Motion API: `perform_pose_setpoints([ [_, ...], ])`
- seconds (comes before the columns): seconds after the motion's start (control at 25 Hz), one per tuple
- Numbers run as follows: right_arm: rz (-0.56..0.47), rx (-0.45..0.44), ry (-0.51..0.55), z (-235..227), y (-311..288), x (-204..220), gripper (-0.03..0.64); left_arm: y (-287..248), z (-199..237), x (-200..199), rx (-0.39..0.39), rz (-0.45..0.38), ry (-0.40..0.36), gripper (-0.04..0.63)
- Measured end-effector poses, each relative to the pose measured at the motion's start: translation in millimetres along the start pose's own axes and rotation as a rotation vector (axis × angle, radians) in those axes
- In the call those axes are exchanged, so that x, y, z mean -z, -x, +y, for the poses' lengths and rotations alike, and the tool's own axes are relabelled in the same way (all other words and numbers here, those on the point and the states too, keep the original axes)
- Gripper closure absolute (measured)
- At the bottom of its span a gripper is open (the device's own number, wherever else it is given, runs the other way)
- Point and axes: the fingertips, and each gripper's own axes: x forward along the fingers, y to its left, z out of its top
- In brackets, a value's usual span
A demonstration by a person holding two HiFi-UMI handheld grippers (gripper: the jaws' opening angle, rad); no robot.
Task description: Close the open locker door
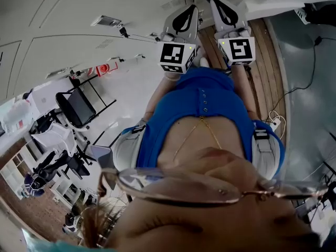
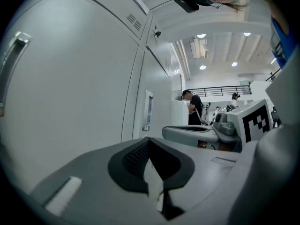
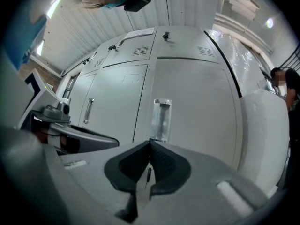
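The locker door [image 3: 192, 97] is standing in the grey wall of lockers, and its shiny handle [image 3: 161, 119] is sitting near its left edge. The door is looking flat, in line with the door to the left of the handle. I cannot tell if it is pushed all the way shut.

The right gripper [image 3: 150, 142] is pointing straight at the handle. Its tips are sitting just below the handle. I cannot tell if they are touching the door. Its two jaws are squeezed together and are holding nothing.

The left gripper [image 2: 149, 139] is waiting to the left of the handle and a little farther back from it. Its jaws are pressed together too, with nothing between them.

A second handle [image 3: 89, 110] is sitting on the next door, well to the left of the first handle.

In the head view, the person's blue shirt [image 1: 205, 104] is showing behind both grippers, on the side away from the handle. In the left gripper view, two people [image 2: 194, 108] are standing far off, past the handle, under round ceiling lights [image 2: 201, 35].
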Motion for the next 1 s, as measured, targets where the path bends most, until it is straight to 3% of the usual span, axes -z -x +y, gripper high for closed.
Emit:
perform_pose_setpoints([
  [1.0, 0.029, -0.042, -0.032, 12.8, 22.9, 9.2, 0.617, 3.5, -12.1, 3.9, -0.035, 0.001, -0.023, 0.604],
])
